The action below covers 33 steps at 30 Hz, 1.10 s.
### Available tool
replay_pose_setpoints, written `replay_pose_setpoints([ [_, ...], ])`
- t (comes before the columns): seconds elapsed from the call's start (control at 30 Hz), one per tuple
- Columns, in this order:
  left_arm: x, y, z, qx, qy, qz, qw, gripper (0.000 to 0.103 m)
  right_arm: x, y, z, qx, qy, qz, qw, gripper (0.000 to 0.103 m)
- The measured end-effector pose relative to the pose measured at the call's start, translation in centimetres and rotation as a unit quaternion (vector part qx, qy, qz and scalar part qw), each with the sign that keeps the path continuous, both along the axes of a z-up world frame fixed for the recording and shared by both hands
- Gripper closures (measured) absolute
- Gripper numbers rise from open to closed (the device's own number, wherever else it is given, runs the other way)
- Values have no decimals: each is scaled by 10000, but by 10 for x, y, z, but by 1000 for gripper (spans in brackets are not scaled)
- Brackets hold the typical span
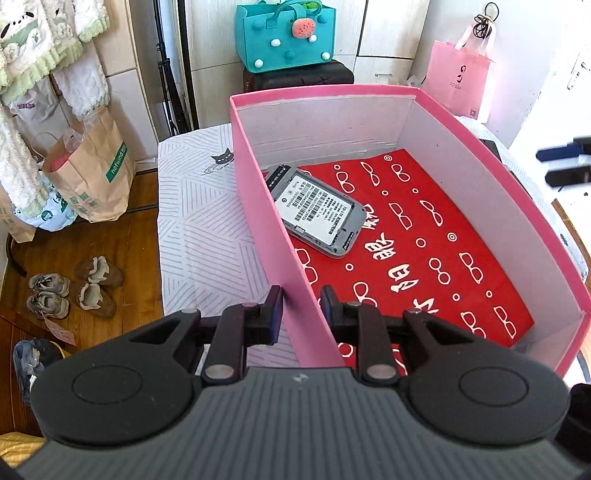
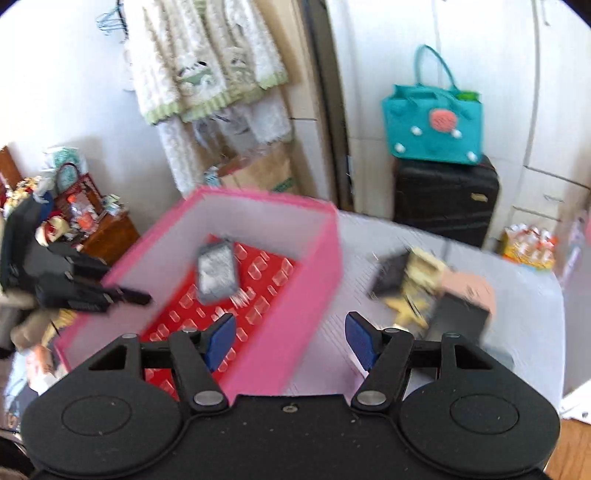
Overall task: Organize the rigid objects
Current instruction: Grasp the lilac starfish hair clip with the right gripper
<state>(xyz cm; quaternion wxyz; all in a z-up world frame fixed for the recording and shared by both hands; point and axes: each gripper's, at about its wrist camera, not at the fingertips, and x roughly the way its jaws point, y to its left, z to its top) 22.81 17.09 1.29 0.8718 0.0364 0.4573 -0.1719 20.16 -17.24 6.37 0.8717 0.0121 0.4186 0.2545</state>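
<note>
A pink box [image 1: 258, 206] with a red patterned floor stands on the table. A grey device [image 1: 314, 210] with a barcode label lies inside, near the far left corner. My left gripper [image 1: 301, 314] is shut on the box's near left wall, one finger on each side. In the blurred right wrist view my right gripper [image 2: 290, 341] is open and empty, above the box's right wall [image 2: 317, 280]. The device [image 2: 216, 271] shows inside the box. A pile of rigid items [image 2: 432, 291], black, yellow and peach, lies on the table right of the box.
The table has a white striped cloth [image 1: 199, 229]. A teal bag [image 1: 286, 35] sits on a black suitcase [image 2: 445, 201] behind the table. A pink bag [image 1: 458, 77] hangs at the right. Paper bags [image 1: 92, 173] and shoes [image 1: 70, 286] lie on the wooden floor at left.
</note>
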Motion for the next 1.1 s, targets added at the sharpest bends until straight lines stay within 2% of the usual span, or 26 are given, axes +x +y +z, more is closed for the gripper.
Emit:
replay_pose_setpoints([
  [0.27,0,-3,1,119,11,20,9999,84,-17,-21,-68,-136,249,-393,9988,36],
  [0.47,0,-4,2,114,14,100,9999,85,-26,-27,-99,-158,79,-464,9988,39],
  [0.57,0,-3,2,118,21,90,9999,85,-30,-30,-105,-28,-72,-488,9988,39],
  [0.83,2,0,3,-5,146,149,9998,84,-16,-25,-114,-78,-587,-489,9970,39],
  [1.0,3,-1,3,17,156,167,9997,85,-20,-12,-115,-541,-859,-574,9932,42],
  [1.1,3,-1,3,19,151,168,9997,85,-26,-9,-113,-554,-820,-795,9919,42],
])
